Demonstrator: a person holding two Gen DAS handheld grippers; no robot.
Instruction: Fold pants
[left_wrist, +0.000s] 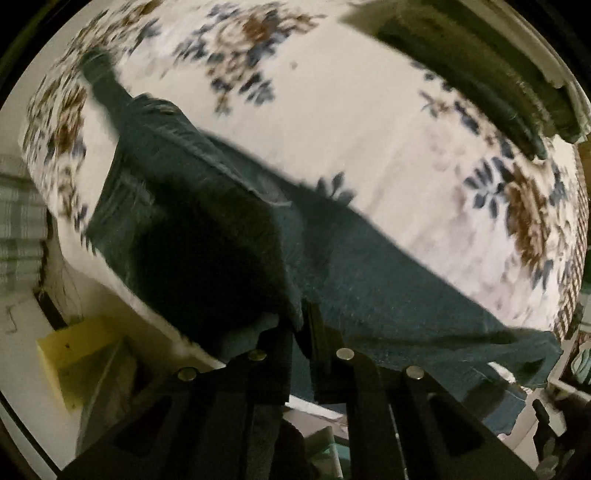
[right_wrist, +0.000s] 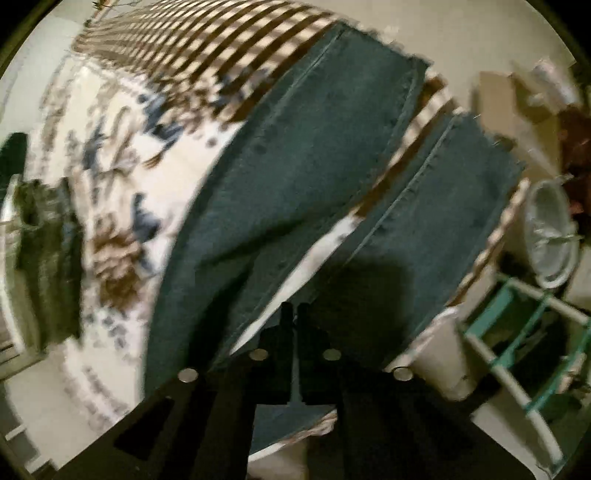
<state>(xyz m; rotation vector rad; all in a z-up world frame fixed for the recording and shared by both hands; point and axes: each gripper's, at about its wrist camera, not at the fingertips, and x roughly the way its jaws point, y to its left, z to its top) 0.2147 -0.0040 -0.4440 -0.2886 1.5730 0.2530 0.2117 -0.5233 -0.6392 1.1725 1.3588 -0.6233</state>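
A white bedspread (left_wrist: 332, 122) printed with blue and brown flowers covers the bed, its edge striped brown and cream (right_wrist: 192, 40). Beside the bed stand a white lined bin (right_wrist: 550, 236) and a teal and white rack (right_wrist: 517, 332). A yellow box (left_wrist: 70, 347) sits on the floor.

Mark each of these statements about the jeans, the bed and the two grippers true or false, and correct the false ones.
1. The left gripper pinches a fold of the jeans. True.
2. The jeans are bright red. False: they are dark blue-green denim.
3. The bedspread has a floral print. True.
4. Both leg ends lie stacked together. False: they lie apart, with bedding showing between them.
5. The right gripper grips a leg hem. False: nothing shows between its fingers.
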